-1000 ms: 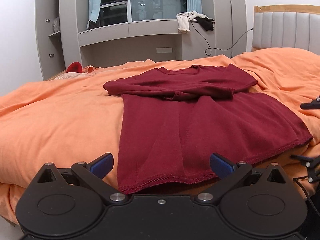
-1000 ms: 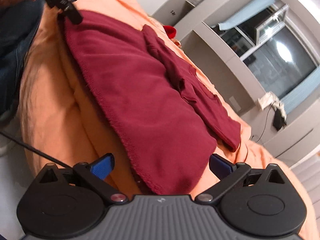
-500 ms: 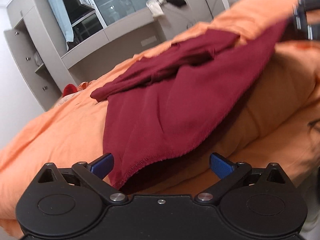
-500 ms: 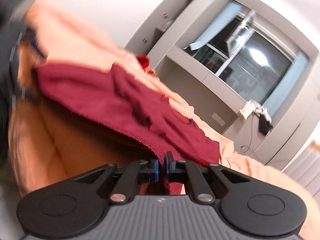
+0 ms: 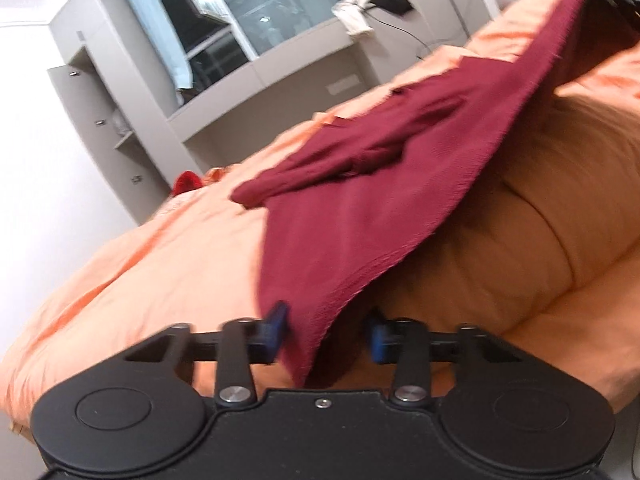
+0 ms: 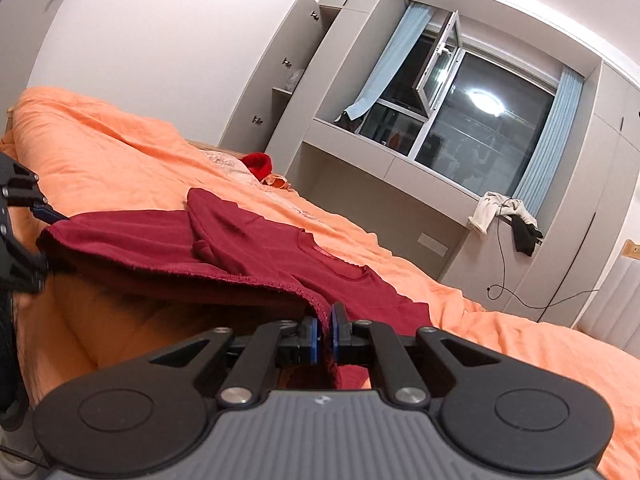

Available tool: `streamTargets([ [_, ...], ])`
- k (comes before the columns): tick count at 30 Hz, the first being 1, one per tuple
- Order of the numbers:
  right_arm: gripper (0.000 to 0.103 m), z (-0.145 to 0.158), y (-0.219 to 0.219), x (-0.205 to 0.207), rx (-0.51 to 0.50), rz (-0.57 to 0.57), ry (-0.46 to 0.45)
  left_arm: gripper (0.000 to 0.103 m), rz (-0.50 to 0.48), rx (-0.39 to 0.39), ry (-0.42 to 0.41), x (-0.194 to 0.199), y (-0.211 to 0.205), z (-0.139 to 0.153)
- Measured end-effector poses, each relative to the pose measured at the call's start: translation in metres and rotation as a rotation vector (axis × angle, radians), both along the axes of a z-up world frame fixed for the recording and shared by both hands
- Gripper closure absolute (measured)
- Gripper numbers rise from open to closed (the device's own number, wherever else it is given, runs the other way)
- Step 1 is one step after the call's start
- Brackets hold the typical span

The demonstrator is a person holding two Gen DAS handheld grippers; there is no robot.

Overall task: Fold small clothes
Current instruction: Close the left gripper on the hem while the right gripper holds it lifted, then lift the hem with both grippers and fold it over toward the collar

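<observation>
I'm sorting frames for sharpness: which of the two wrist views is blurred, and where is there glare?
Left wrist view: motion-blurred, the maroon shirt and orange bedding smeared, horizon tilted. Right wrist view: sharp, with the ceiling lamp's reflection glaring in the dark window; fisheye bends the cabinet edges.

No readable text, numbers or brand names in either view. Closest thing to a mark: a small pale embossed logo [image 6: 320,400] at the lower centre of the right wrist view, on the ribbed grey housing of the right gripper [image 6: 323,334]; it's a shape only, no letters can be made out. The left gripper [image 5: 326,330] body, at the bottom of the left wrist view, carries no marking. A red tag [image 6: 326,253] sits at the neckline of the maroon shirt [image 6: 256,256] in mid-frame, too small to read.
</observation>
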State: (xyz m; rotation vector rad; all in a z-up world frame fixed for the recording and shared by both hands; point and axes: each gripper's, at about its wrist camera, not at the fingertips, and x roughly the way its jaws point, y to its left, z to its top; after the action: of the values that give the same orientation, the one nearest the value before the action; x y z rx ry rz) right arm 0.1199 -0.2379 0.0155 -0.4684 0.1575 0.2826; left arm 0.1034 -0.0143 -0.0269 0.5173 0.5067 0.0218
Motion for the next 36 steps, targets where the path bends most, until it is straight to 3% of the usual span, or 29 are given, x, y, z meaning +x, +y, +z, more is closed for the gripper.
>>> streamTargets([
  [6, 0.096, -0.009, 0.0, -0.01, 0.005, -0.014, -0.005, 0.094, 0.011, -0.031, -0.042, -0.007, 0.012, 0.011],
  [9, 0.097, -0.012, 0.0, -0.016, 0.019, -0.019, -0.019, 0.096, 0.012, -0.07, -0.11, -0.017, 0.017, 0.018],
  [13, 0.098, -0.014, 0.0, -0.029, 0.031, -0.03, -0.085, 0.097, 0.01, -0.116, -0.227, -0.033, 0.021, 0.032],
  [22, 0.098, 0.006, -0.007, -0.079, 0.053, -0.036, -0.221, 0.098, -0.002, -0.253, -0.393, -0.079, 0.028, 0.087],
  [30, 0.098, 0.041, -0.014, -0.138, 0.097, 0.006, -0.296, 0.098, -0.041, -0.299, -0.453, -0.123, 0.029, 0.134],
  [36, 0.098, 0.062, -0.02, -0.128, 0.139, 0.014, -0.343, 0.098, -0.053, -0.331, -0.482, -0.107, 0.025, 0.162],
])
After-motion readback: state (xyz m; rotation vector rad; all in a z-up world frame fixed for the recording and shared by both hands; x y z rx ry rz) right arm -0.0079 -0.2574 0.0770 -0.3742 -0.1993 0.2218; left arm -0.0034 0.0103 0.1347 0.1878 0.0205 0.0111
